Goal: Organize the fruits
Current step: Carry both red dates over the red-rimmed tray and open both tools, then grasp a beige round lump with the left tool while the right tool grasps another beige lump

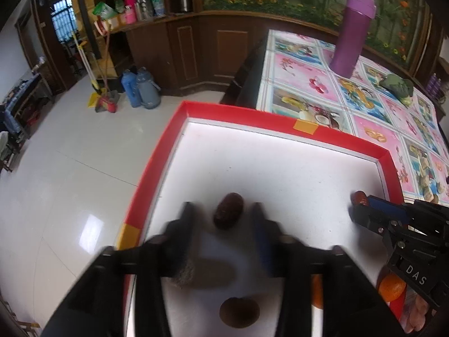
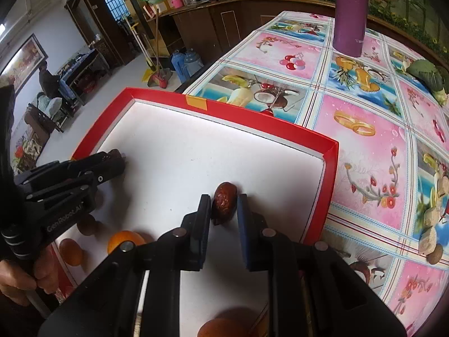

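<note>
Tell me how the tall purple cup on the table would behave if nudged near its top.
The purple cup looks tall and narrow, so a push up high would probably tip it rather than slide it. Its side seems smooth and round, so once down it may roll across the patterned tablecloth. Whether it is full, hence its weight, cannot be told.

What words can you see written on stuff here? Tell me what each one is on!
"DAS": white letters on the black body of the right gripper, left wrist view.
"GenRobot.AI": pale letters on the body of the left gripper, right wrist view.
Labels on the shelf bottles: too small to read.
</note>
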Demonstrator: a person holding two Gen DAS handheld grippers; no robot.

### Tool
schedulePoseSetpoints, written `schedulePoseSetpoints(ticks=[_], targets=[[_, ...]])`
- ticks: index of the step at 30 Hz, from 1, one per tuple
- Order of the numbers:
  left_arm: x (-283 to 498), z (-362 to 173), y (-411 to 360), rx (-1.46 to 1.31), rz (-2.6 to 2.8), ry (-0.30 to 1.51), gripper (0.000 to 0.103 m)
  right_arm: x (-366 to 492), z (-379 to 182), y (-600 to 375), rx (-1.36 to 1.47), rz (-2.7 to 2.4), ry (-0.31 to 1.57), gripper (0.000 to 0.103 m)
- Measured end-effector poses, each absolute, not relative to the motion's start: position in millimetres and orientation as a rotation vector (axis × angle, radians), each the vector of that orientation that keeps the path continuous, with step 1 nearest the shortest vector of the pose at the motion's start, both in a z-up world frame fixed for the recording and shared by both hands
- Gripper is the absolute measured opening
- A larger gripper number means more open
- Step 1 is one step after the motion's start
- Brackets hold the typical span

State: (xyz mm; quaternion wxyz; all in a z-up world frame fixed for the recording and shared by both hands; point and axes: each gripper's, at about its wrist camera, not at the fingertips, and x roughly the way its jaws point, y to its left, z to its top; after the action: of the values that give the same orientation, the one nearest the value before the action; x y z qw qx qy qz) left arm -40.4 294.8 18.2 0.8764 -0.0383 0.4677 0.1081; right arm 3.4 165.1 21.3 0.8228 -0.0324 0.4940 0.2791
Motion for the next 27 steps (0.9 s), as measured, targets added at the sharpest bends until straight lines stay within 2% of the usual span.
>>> schedulePoseSetpoints(ticks=[2,6,14,15,18,27], targets=[[-45,24,294,-0.076,0.234,0.956,0.051,2,23,163,-0.066,0.606,1.058,0.022],[-56,40,292,-0.084,0.242,0.914,0.059,-3,31,153,-0.048,0.629,1.025,0.022],[-70,67,267,-0.086,0.199,0.853,0.063,-16,52,110,0.049,0.634,0.969,0.024],[-72,70,260,-0.084,0.182,0.844,0.065,-17,52,104,0.06,0.628,0.967,0.028],[-73,76,231,-0.059,0.116,0.826,0.068,-23,53,85,0.077,0.59,0.951,0.047],[-68,68,147,0.024,-0.04,0.868,0.068,-34,48,5,0.158,0.491,0.927,0.048]])
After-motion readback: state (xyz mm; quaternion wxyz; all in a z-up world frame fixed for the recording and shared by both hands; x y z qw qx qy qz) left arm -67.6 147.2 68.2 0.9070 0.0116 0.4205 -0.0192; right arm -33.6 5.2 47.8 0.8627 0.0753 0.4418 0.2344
